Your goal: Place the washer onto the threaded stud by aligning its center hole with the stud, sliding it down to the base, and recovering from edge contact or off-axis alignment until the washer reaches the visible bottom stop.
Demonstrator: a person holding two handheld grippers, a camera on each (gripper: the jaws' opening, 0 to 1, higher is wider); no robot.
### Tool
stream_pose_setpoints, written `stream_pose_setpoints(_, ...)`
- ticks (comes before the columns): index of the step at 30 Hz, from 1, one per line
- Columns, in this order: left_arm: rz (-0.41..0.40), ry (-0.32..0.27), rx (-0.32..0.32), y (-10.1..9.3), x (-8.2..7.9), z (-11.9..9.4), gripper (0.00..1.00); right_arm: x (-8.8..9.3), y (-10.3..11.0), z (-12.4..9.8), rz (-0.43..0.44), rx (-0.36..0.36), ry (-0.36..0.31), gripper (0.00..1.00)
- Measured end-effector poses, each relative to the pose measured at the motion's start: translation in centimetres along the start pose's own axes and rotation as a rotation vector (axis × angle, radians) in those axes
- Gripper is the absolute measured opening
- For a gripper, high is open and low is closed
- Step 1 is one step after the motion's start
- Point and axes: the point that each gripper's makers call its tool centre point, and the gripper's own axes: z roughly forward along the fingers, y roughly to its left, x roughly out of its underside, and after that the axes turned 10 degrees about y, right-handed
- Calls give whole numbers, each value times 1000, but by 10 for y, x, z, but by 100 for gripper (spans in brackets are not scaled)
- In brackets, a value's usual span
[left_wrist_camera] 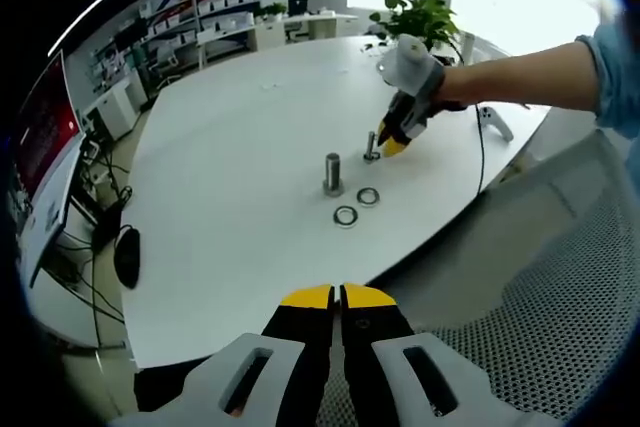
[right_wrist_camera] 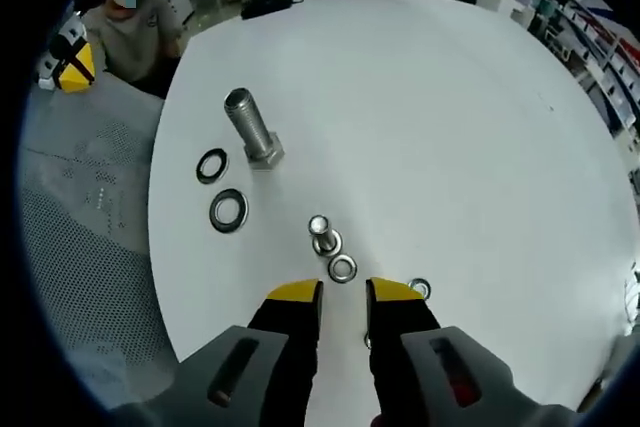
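Nearest in the right gripper view, the right gripper (right_wrist_camera: 343,294) hangs just above the white table (right_wrist_camera: 450,127) with its yellow-tipped jaws spread and nothing between them. Right off the tips lies a small washer (right_wrist_camera: 342,268), flat on the table, touching or all but touching the base of the small threaded stud (right_wrist_camera: 320,232) just beyond it; the stud stands upright with its top bare. Another small washer (right_wrist_camera: 420,289) peeks out beside the right jaw tip.

Farther out and to the left sit two large dark washers (right_wrist_camera: 228,210), one nearer, one a little farther, both flat. Beside them rises a big bolt (right_wrist_camera: 252,132), head down, threads up, nothing on it either.

Over in the left gripper view, the left gripper (left_wrist_camera: 339,296) hangs at the near edge of the table (left_wrist_camera: 230,147), well away from the parts, jaws pressed together, holding nothing. Across the table the big bolt (left_wrist_camera: 332,173) and the large washers (left_wrist_camera: 346,216) show, with the other gripper's yellow tips at the small stud (left_wrist_camera: 371,146).

At the far table edge stands a potted plant (left_wrist_camera: 418,17). No containers with contents here, and no writing I can read.
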Motion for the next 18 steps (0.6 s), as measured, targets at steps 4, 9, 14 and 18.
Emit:
stream_pose_setpoints(4, -1, 3, 0, 0, 0, 0, 0, 0, 1, 5, 3, -21, 8, 20)
stream_pose_setpoints(9, -1, 6, 1, 0, 1, 1, 0, -4, -2, 7, -6, -22, -2, 20)
stream_pose_setpoints(14, -1, 8, 1, 0, 1, 1, 0, -3, 0, 7, -65, 8, 1, 19)
stream_pose_setpoints(18, -1, 8, 1, 0, 1, 1, 0, -4, 4, 7, -112, 9, -3, 16)
